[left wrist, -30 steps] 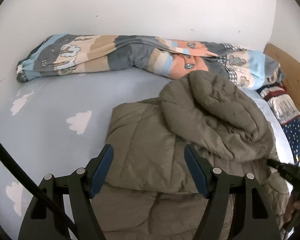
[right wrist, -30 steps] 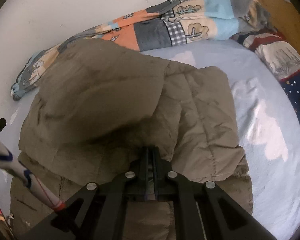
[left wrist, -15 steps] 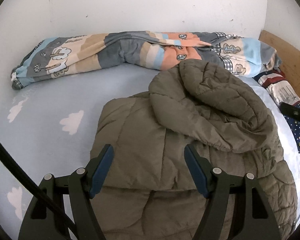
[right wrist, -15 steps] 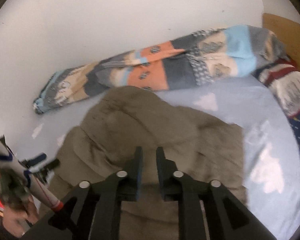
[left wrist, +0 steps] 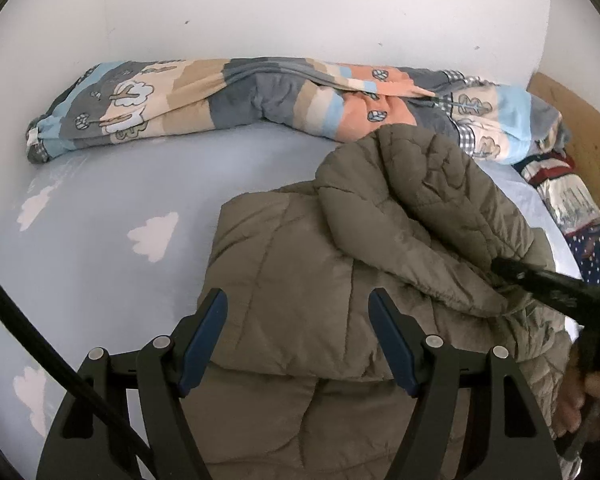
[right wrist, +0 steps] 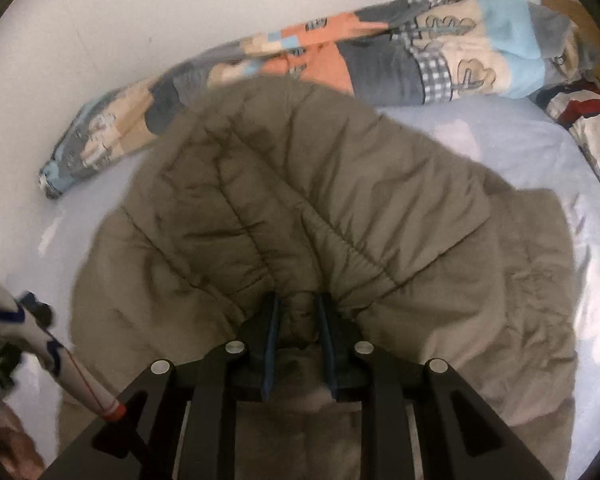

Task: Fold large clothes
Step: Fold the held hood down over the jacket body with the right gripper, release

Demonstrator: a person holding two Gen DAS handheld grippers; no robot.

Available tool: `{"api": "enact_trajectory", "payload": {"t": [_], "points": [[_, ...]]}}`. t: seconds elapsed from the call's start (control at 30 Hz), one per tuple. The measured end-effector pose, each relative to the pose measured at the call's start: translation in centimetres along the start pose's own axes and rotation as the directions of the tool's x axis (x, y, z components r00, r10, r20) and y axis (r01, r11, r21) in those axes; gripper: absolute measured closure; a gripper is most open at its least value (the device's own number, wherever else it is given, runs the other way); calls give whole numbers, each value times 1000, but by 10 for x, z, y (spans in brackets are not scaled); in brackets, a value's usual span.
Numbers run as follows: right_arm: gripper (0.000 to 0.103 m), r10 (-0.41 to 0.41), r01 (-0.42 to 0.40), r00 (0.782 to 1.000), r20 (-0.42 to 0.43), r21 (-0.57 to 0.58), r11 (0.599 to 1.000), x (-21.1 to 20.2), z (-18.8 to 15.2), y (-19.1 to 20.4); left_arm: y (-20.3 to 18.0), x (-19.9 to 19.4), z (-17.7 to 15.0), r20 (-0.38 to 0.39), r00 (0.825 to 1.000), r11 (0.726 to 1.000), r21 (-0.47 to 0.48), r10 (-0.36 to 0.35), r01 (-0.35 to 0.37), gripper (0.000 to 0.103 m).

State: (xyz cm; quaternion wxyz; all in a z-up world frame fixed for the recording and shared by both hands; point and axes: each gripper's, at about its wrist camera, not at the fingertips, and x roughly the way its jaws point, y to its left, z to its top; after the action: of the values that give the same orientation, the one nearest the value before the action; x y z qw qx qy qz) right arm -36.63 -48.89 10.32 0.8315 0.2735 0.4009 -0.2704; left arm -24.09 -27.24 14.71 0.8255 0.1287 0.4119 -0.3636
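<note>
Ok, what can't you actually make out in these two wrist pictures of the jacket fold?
- Jacket lower part: cut off by the bottom edge and hidden behind the left gripper, left wrist view.
- Fabric under the folded flap: covered, both views.
- Right gripper view: motion-blurred, so stitching detail is unclear.
- Pillow: cut off at right, left wrist view.

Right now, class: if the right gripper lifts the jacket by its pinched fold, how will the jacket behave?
The jacket will probably flop and drape, since it already sags around the right gripper. Its puffy quilting suggests it is light for its bulk. Its smooth shell may slide on the sheet.
</note>
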Motion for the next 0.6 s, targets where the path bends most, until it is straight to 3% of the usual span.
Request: {"api": "enact_trajectory", "payload": {"t": [0.17, 0.2, 0.33, 0.43, 0.53, 0.6], "points": [[65, 95, -87, 991, 93, -81, 993, -24, -2, 42, 13, -6, 2, 14, 1000, 999, -37, 25, -25, 31], [65, 135, -127, 987, 86, -93, 987, -21, -2, 52, 17, -7, 3, 17, 999, 998, -48, 31, -30, 31], [65, 172, -168, 985, 20, -130, 977, 11, -12, 80, 33, -8, 6, 19, 998, 994, -96, 55, -53, 31], [65, 133, -144, 987, -86, -138, 980, 48, -28, 84, 40, -5, 7, 10, 998, 992, -111, 60, -59, 31], [65, 160, -169, 984, -77, -141, 975, 36, -27, 78, 40, -4, 9, 8, 998, 992, -113, 58, -57, 31], [65, 208, -209, 978, -28, -108, 972, 12, -20, 66, 39, -4, 8, 7, 998, 992, -110, 55, -54, 31]]}}
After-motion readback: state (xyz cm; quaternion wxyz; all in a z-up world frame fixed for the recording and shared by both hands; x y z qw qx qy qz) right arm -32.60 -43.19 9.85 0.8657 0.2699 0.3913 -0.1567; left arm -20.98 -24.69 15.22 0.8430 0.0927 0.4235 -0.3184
